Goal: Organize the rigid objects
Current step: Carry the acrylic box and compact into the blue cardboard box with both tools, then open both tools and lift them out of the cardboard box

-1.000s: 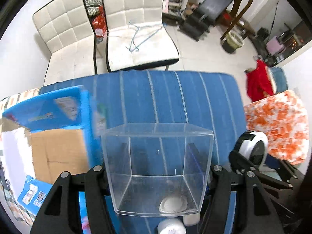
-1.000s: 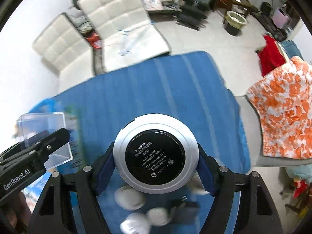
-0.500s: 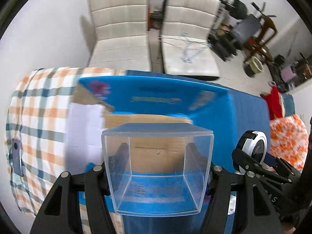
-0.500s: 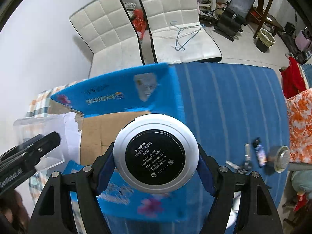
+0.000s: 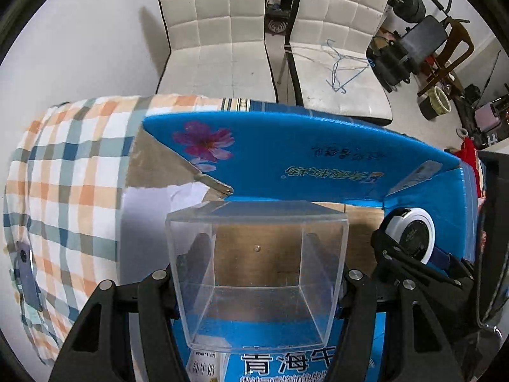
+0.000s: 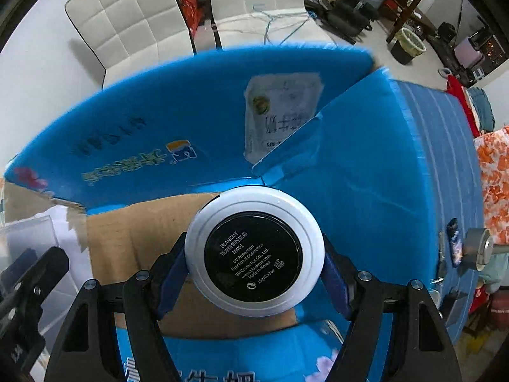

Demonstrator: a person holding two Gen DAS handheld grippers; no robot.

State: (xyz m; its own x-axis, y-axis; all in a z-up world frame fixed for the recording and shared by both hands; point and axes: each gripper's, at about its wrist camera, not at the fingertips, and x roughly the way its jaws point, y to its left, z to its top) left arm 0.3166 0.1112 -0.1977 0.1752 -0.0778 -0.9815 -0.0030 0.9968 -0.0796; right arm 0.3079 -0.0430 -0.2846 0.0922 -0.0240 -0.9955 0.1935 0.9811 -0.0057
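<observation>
Both claws now over blue carton, left claw gripping clear box, right claw clamping compact

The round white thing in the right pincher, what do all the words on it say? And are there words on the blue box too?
On the black label of the round compact, held by the right gripper:
"BLANKME"
"NW01"
"UV Protection"
"Functional Cosmetics"
"BM Cosmetics Co., Ltd."
"www.blankme.com"
"Made in Korea"
"15g/0.53oz"
One line of Chinese: too small to read.
Blue cardboard box: Chinese print and a white sticker, too blurred.
</observation>
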